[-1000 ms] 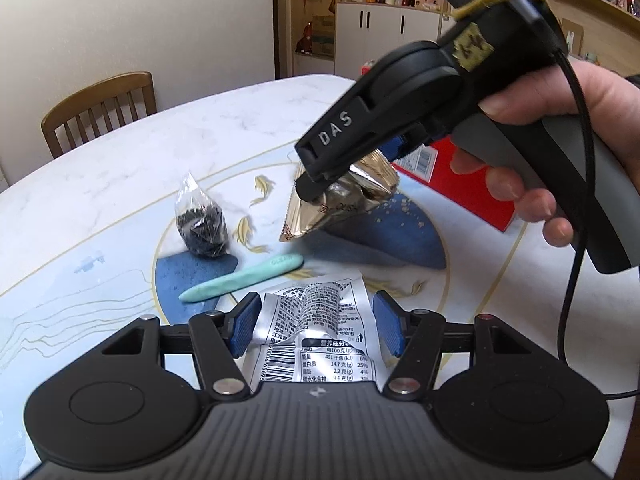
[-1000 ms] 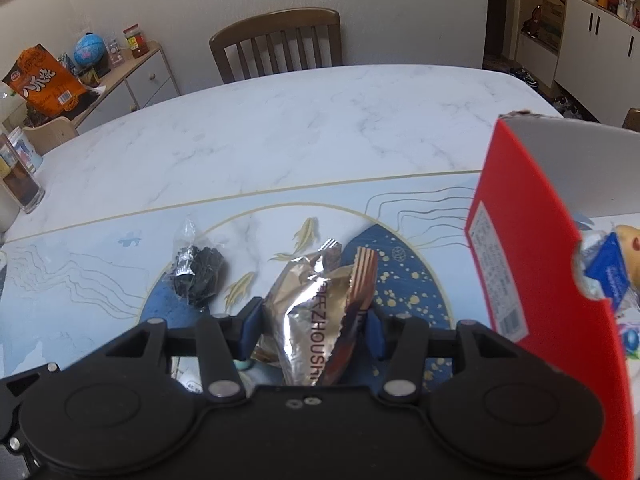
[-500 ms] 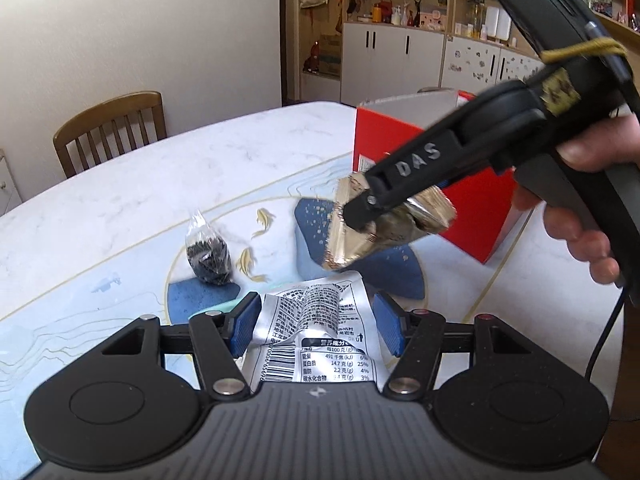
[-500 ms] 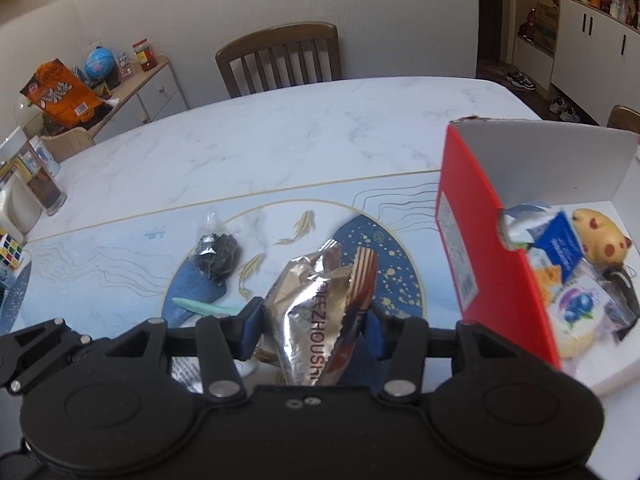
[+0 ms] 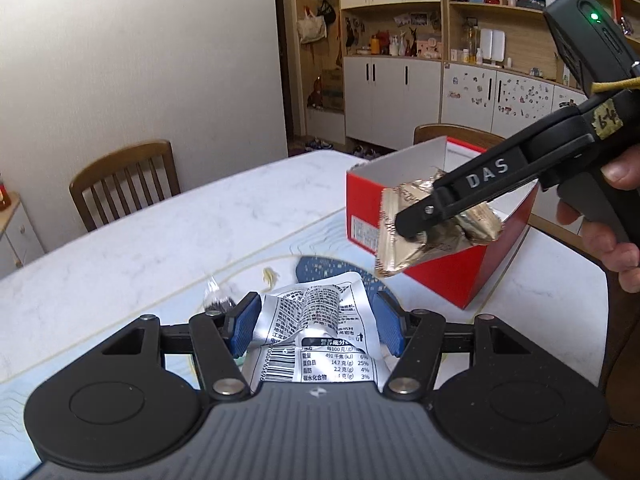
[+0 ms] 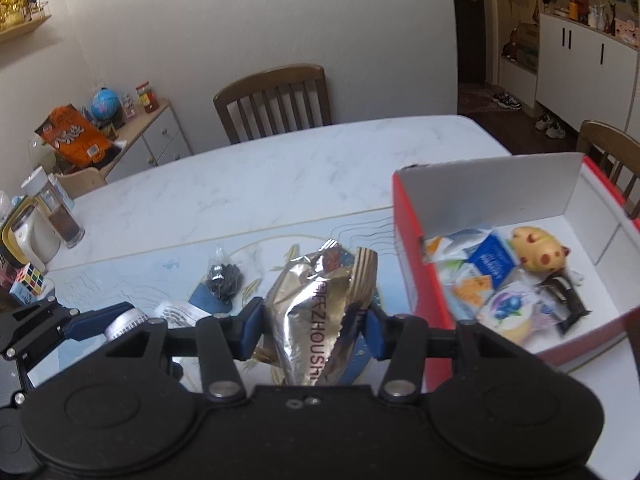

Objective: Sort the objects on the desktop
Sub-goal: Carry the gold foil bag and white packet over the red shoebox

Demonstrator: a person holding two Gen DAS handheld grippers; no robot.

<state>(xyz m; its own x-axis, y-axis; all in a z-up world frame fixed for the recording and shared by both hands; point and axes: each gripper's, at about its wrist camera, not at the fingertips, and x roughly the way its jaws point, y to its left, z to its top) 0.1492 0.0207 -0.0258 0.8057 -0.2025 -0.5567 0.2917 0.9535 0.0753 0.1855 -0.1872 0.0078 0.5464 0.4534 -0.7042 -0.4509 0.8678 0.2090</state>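
The right gripper [image 6: 311, 326] clamps a crumpled gold foil packet [image 6: 316, 316], held in the air just left of the open red box [image 6: 404, 240]. The left gripper [image 5: 316, 322] clamps a silver snack packet [image 5: 312, 320], nearer than the box, above the table [image 5: 168, 240].

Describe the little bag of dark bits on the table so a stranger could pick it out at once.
Start at the red box on the white table, then look left over the blue mat. Past the gold packet lies a small clear bag, knotted on top and full of black pieces, the only see-through, dark-filled item there.
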